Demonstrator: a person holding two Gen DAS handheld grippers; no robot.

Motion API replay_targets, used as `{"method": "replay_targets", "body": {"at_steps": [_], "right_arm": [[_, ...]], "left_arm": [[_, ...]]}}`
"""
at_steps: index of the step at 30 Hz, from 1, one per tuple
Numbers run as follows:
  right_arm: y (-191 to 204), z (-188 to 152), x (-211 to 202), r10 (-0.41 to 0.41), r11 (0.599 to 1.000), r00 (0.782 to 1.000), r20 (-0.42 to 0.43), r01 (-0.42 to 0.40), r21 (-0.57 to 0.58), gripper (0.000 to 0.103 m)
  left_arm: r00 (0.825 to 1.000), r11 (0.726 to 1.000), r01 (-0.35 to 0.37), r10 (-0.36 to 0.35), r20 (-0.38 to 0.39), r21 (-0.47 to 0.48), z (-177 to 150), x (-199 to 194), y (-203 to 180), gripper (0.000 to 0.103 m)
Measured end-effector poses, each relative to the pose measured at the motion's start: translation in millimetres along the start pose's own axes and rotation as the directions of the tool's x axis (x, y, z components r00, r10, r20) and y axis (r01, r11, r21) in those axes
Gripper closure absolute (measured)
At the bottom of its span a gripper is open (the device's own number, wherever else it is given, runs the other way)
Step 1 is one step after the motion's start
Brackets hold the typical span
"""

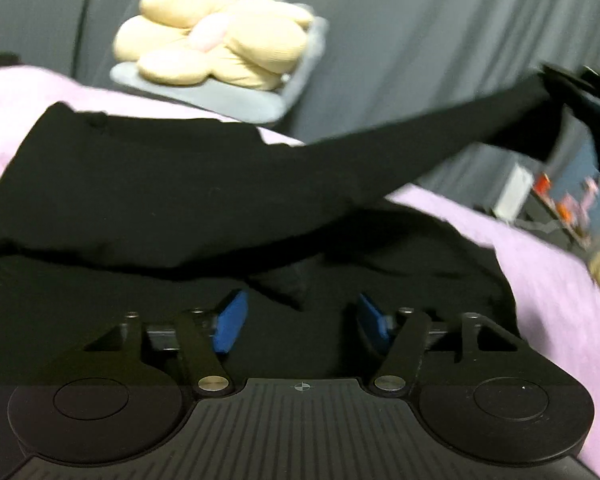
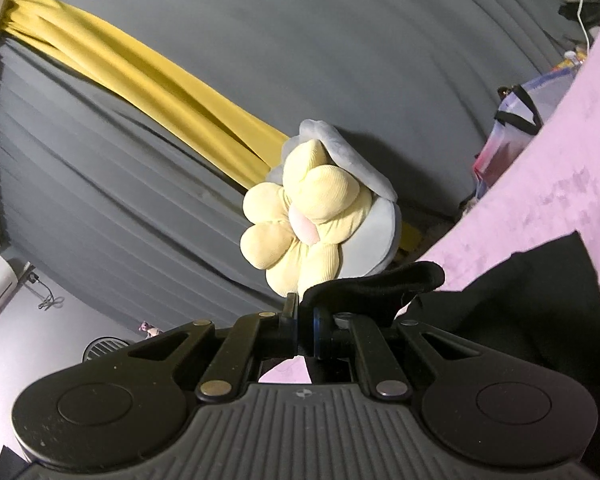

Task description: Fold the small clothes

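Black garment (image 1: 148, 184) spread on pink blanket (image 1: 540, 248) — one corner stretched up toward upper right of left wrist view. Right hand-held gripper (image 2: 302, 320) clamped on that black fabric edge, jaws together, cloth bunched over right finger. Left hand-held gripper (image 1: 300, 320) low over garment, blue pads (image 1: 230, 326) apart, dark fabric lying between them, pads not pressing it. View blurred. Behind — yellow flower cushion (image 2: 300, 220) on grey-blue pillow (image 2: 376, 240), grey curtain (image 2: 180, 180) with yellow strip (image 2: 140, 80).
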State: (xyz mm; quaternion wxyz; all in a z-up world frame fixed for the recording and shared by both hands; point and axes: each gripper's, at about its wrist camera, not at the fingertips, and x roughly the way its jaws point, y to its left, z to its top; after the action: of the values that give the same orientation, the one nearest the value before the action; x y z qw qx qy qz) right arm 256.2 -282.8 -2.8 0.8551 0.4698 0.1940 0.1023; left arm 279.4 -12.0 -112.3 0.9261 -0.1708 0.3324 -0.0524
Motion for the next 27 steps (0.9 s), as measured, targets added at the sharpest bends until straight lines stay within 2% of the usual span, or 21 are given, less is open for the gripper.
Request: {"method": "replay_targets", "body": {"at_steps": [1, 2, 3, 4, 7, 9, 11, 12, 13, 14, 16, 17, 19, 21, 22, 23, 25, 27], "right_arm": [[-1, 0, -1, -0.003, 1.000, 1.000, -0.001, 0.003, -0.005, 0.097], [-2, -1, -3, -0.010, 1.000, 1.000, -0.002, 0.010, -0.012, 0.097], [-3, -3, -4, -0.021, 1.000, 1.000, -0.002, 0.021, -0.022, 0.097], [-5, -4, -6, -0.034, 0.999, 0.999, -0.001, 0.034, -0.035, 0.097], [-15, -7, -16, -0.077, 0.994, 0.997, 0.001, 0.076, -0.078, 0.097], [-25, -12, -22, -0.125, 0.986, 0.992, -0.006, 0.124, -0.108, 0.097], [-42, -22, -22, -0.207, 0.970, 0.978, -0.032, 0.200, -0.140, 0.097], [-50, -29, -18, -0.265, 0.954, 0.962, -0.061, 0.252, -0.165, 0.098], [-60, -37, -14, -0.337, 0.929, 0.938, -0.084, 0.316, -0.192, 0.103], [-68, -43, -8, -0.398, 0.903, 0.911, -0.108, 0.368, -0.222, 0.103], [-87, -51, -3, -0.480, 0.866, 0.864, -0.151, 0.440, -0.237, 0.103], [-95, -52, -3, -0.477, 0.873, 0.862, -0.171, 0.441, -0.209, 0.103], [-108, -50, -10, -0.426, 0.905, 0.887, -0.177, 0.418, -0.078, 0.101], [-119, -47, -17, -0.333, 0.935, 0.925, -0.182, 0.349, 0.064, 0.092], [-123, -47, -18, -0.297, 0.943, 0.937, -0.185, 0.318, 0.100, 0.079], [-123, -48, -18, -0.271, 0.949, 0.945, -0.185, 0.294, 0.117, 0.065], [-119, -52, -15, -0.259, 0.955, 0.949, -0.181, 0.279, 0.100, 0.058], [-110, -59, -4, -0.281, 0.954, 0.941, -0.187, 0.295, 0.055, 0.057]], "left_arm": [[1.000, 1.000, -0.006, 0.006, 0.006, -0.027, 2, 3, 3, 0.069], [1.000, 0.998, 0.009, -0.009, 0.004, -0.065, 4, 4, 8, 0.084], [0.999, 0.993, 0.037, -0.036, 0.007, -0.112, 7, 3, 17, 0.093], [0.999, 0.989, 0.039, -0.037, 0.013, -0.140, 11, 2, 26, 0.096], [0.995, 0.989, -0.046, 0.058, 0.077, -0.143, 23, -8, 52, 0.096], [0.981, 0.973, -0.139, 0.160, 0.107, -0.184, 34, -18, 80, 0.096], [0.975, 0.948, -0.158, 0.193, 0.107, -0.275, 40, -24, 109, 0.096], [0.978, 0.939, -0.141, 0.181, 0.104, -0.314, 42, -26, 122, 0.096], [0.978, 0.930, -0.132, 0.178, 0.107, -0.343, 42, -30, 131, 0.096], [0.978, 0.925, -0.126, 0.176, 0.110, -0.359, 41, -34, 137, 0.094], [0.983, 0.930, -0.099, 0.146, 0.109, -0.354, 41, -36, 142, 0.092], [0.984, 0.932, -0.096, 0.142, 0.108, -0.350, 41, -37, 143, 0.092], [0.983, 0.939, -0.106, 0.148, 0.106, -0.328, 37, -38, 142, 0.092], [0.982, 0.948, -0.122, 0.159, 0.105, -0.295, 36, -36, 139, 0.091], [0.981, 0.952, -0.128, 0.162, 0.104, -0.280, 38, -31, 135, 0.091], [0.981, 0.954, -0.130, 0.163, 0.103, -0.269, 38, -32, 134, 0.091], [0.981, 0.957, -0.133, 0.164, 0.102, -0.259, 37, -33, 134, 0.091], [0.981, 0.956, -0.134, 0.165, 0.101, -0.260, 36, -33, 133, 0.091]]}}
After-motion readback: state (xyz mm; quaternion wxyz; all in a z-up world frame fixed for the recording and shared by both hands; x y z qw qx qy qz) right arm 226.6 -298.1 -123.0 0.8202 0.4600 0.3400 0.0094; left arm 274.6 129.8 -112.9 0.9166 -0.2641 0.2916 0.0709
